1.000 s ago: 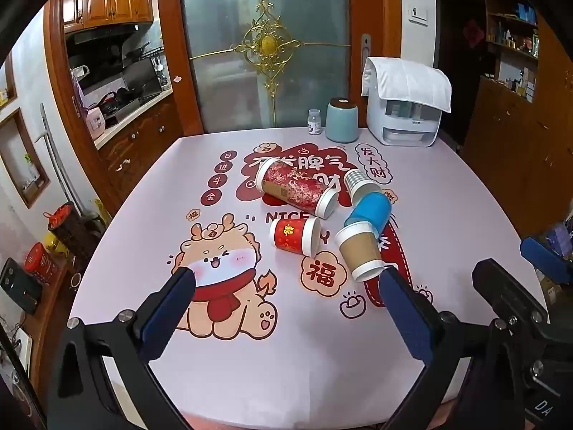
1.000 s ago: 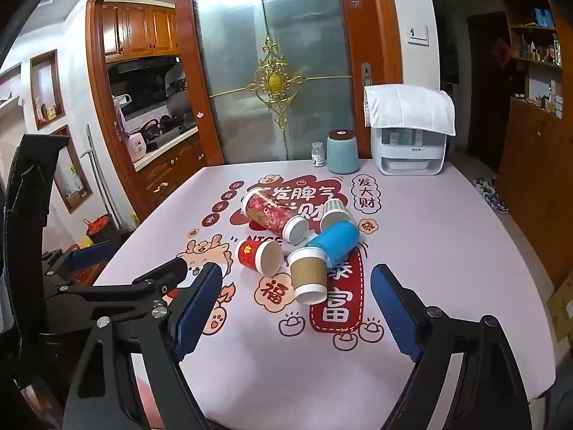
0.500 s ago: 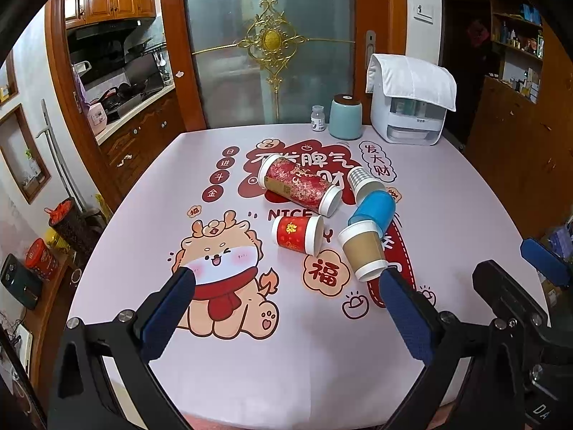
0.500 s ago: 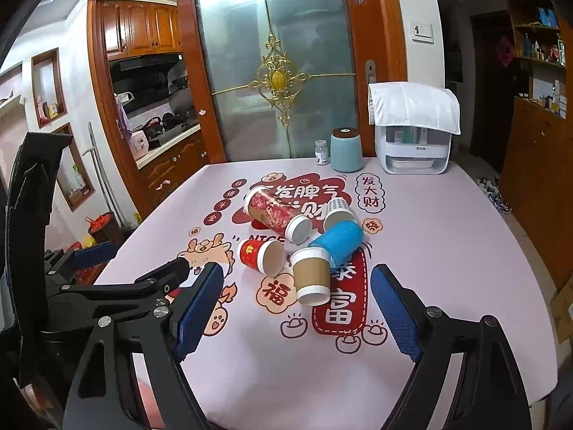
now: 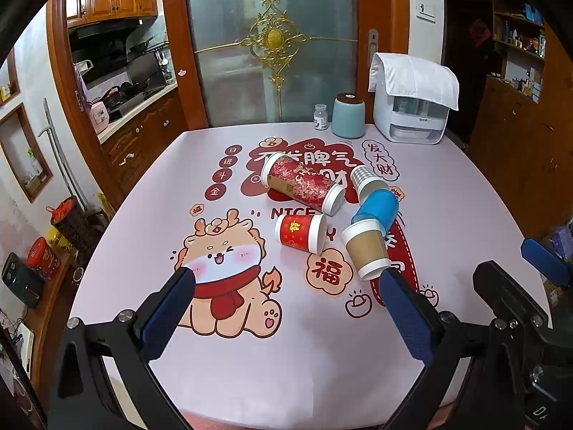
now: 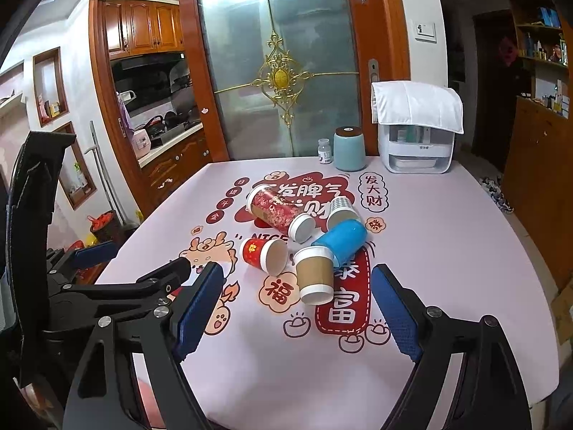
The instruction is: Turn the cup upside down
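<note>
Several paper cups lie on their sides in a cluster mid-table: a brown-sleeved cup (image 5: 369,252) (image 6: 315,275), a small red cup (image 5: 300,233) (image 6: 264,253), a blue cup (image 5: 376,211) (image 6: 342,238), a long red patterned cup (image 5: 302,183) (image 6: 277,211) and a checked cup (image 5: 366,181) (image 6: 340,208). My left gripper (image 5: 286,304) is open and empty, short of the cups. My right gripper (image 6: 299,308) is open and empty, just short of the brown cup. The left gripper's fingers (image 6: 157,279) show at the left of the right wrist view.
The table has a pink printed cloth (image 5: 232,358). At its far edge stand a teal canister (image 5: 348,116), a small white bottle (image 5: 320,117) and a white appliance under a towel (image 5: 412,107). A glass door stands behind; cabinets on the right.
Both grippers have pulled back and up slightly, so the cups sit a little lower and farther in view. The cups have not moved. Both jaws stay open.
</note>
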